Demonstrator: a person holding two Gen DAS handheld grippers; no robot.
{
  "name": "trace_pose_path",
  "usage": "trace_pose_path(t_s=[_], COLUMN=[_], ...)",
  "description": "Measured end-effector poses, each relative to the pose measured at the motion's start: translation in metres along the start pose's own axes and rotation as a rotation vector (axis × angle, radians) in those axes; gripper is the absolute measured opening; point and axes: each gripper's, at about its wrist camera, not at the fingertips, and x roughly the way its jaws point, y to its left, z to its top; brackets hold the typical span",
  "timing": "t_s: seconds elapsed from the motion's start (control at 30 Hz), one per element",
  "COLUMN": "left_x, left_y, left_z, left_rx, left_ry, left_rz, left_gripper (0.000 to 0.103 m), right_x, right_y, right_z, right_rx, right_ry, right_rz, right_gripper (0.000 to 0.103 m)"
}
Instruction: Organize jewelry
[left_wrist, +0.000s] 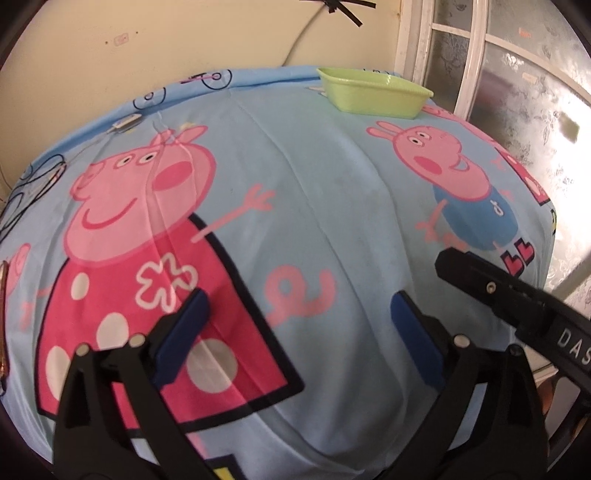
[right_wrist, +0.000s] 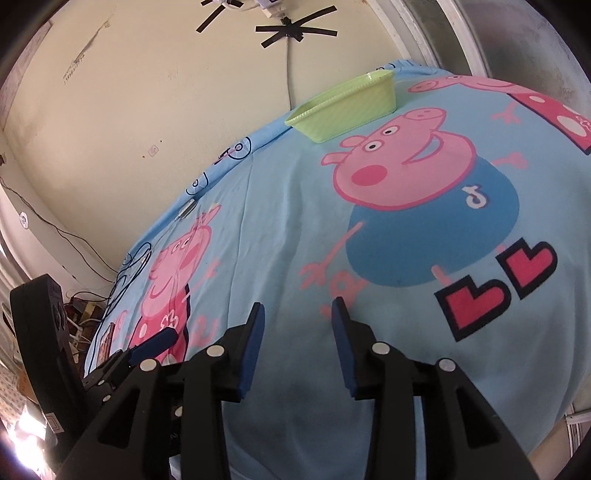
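A light green plastic basket (left_wrist: 373, 94) stands at the far edge of the table on a blue cartoon-pig cloth (left_wrist: 314, 206); it also shows in the right wrist view (right_wrist: 343, 107). A thin necklace with a small silver pendant (left_wrist: 127, 123) lies at the far left of the cloth, also visible in the right wrist view (right_wrist: 186, 210). My left gripper (left_wrist: 299, 317) is open and empty above the near middle of the cloth. My right gripper (right_wrist: 297, 314) is open and empty; its body shows at the right in the left wrist view (left_wrist: 517, 295).
A cream wall (right_wrist: 147, 92) with taped cables runs behind the table. A window frame (left_wrist: 476, 55) stands at the back right. A brownish item (left_wrist: 3, 317) lies at the cloth's left edge. Cables and clutter (right_wrist: 81, 314) lie on the floor to the left.
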Motion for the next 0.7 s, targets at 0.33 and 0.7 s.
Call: trace_pose_path(t_s=[0.33, 0.7], left_x=[-0.0013, -0.0019], left_y=[0.0002, 0.0001], left_z=[-0.0025, -0.0030], left_rx=[-0.004, -0.005], left_ry=[0.002, 0.001], left_rz=[0.010, 0.012], left_gripper=[0.097, 0.097], right_x=[-0.0025, -0.0026], right_y=[-0.0046, -0.0042], right_z=[-0.0013, -0.0027], right_rx=[0.028, 0.031], right_ry=[-0.005, -0.007], right_rz=[0.024, 0.034], right_gripper=[0.013, 0.015])
